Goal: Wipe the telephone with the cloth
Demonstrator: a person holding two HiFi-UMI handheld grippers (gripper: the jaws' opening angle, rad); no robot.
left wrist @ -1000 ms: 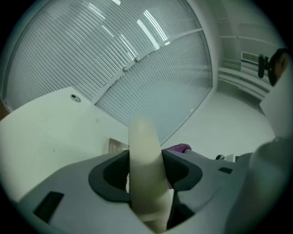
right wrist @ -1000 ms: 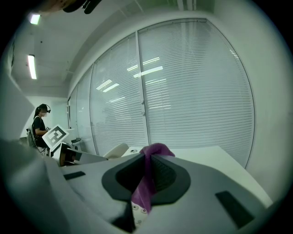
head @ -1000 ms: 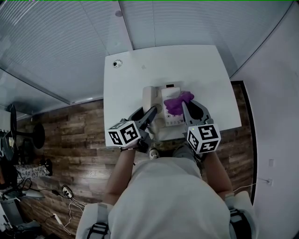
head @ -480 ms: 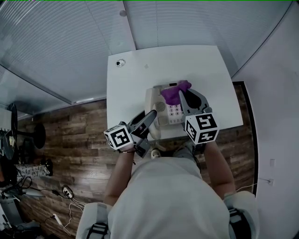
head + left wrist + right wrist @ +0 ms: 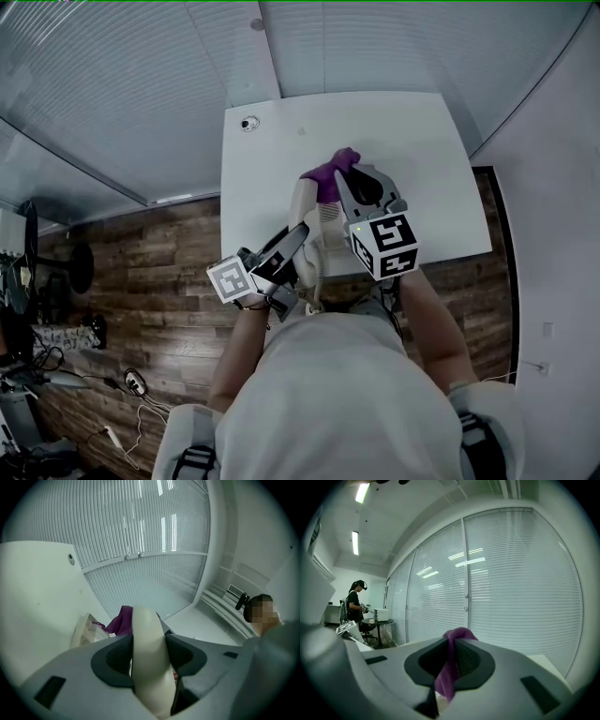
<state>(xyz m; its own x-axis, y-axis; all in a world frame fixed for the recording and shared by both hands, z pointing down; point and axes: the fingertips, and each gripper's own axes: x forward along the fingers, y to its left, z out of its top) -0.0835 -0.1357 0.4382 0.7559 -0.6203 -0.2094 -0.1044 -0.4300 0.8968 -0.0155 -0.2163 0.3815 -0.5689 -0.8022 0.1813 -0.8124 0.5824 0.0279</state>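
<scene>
A cream telephone (image 5: 311, 208) stands on the white table (image 5: 422, 141), near its front edge. My left gripper (image 5: 298, 236) is shut on the cream handset (image 5: 306, 266), which fills the space between the jaws in the left gripper view (image 5: 147, 663). My right gripper (image 5: 345, 171) is shut on a purple cloth (image 5: 328, 178) and holds it over the far end of the telephone. In the right gripper view the cloth (image 5: 451, 672) hangs pinched between the jaws. From the left gripper view the cloth (image 5: 122, 619) and the telephone base (image 5: 84, 632) show beyond the handset.
A round cable grommet (image 5: 248, 123) sits at the table's far left corner. Window blinds (image 5: 141, 84) run behind the table, and wooden floor (image 5: 141, 272) lies to its left. A person (image 5: 356, 601) stands far off beside a small round table.
My right gripper has carried the cloth away from me and to the left, from over the keypad to the telephone's far end. The left gripper with the handset has drawn slightly back toward me.
</scene>
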